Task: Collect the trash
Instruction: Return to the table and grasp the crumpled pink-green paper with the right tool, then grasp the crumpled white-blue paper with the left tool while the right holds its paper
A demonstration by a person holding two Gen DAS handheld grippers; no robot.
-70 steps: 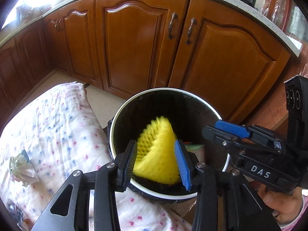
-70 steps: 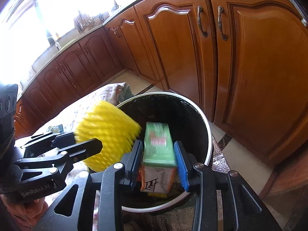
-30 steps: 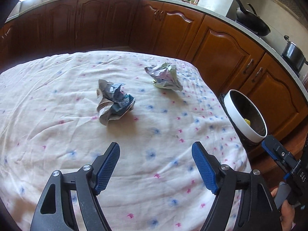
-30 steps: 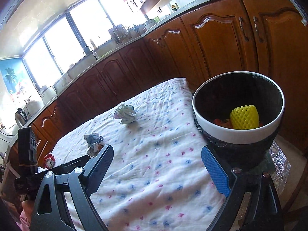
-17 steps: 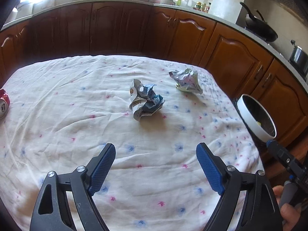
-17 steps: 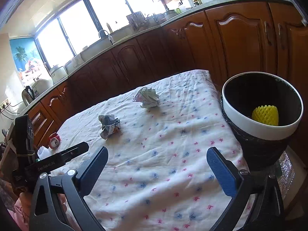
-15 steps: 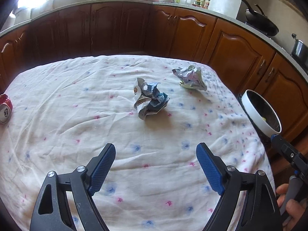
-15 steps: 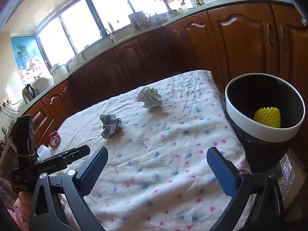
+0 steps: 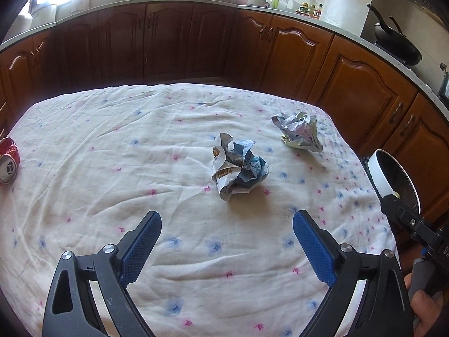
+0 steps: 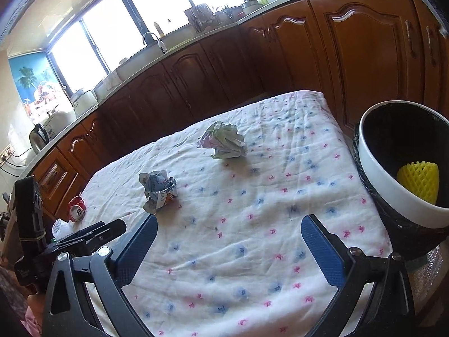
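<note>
A blue and white crumpled wrapper [image 9: 238, 170] lies mid-table; it also shows in the right wrist view [image 10: 158, 189]. A pale crumpled paper ball [image 9: 299, 134] lies farther right, seen too in the right wrist view [image 10: 223, 140]. A crushed red can [image 9: 8, 160] lies at the left table edge, also in the right wrist view [image 10: 77, 208]. My left gripper [image 9: 227, 241] is open and empty, short of the wrapper. My right gripper [image 10: 228, 243] is open and empty over the cloth. The white-rimmed bin [image 10: 376, 168] holds a yellow foam net [image 10: 418, 179].
The table wears a white floral cloth [image 9: 112, 168]. Brown cabinets [image 9: 168, 36] wrap around behind it. The bin [image 9: 378, 168] stands off the table's right edge. A small white object [image 10: 60, 229] sits near the can. The left gripper [image 10: 92, 236] shows in the right wrist view.
Both grippers let go of the yellow net and a green carton at the bin, opened, and drew back over the table. The left one has since eased toward the wrapper.
</note>
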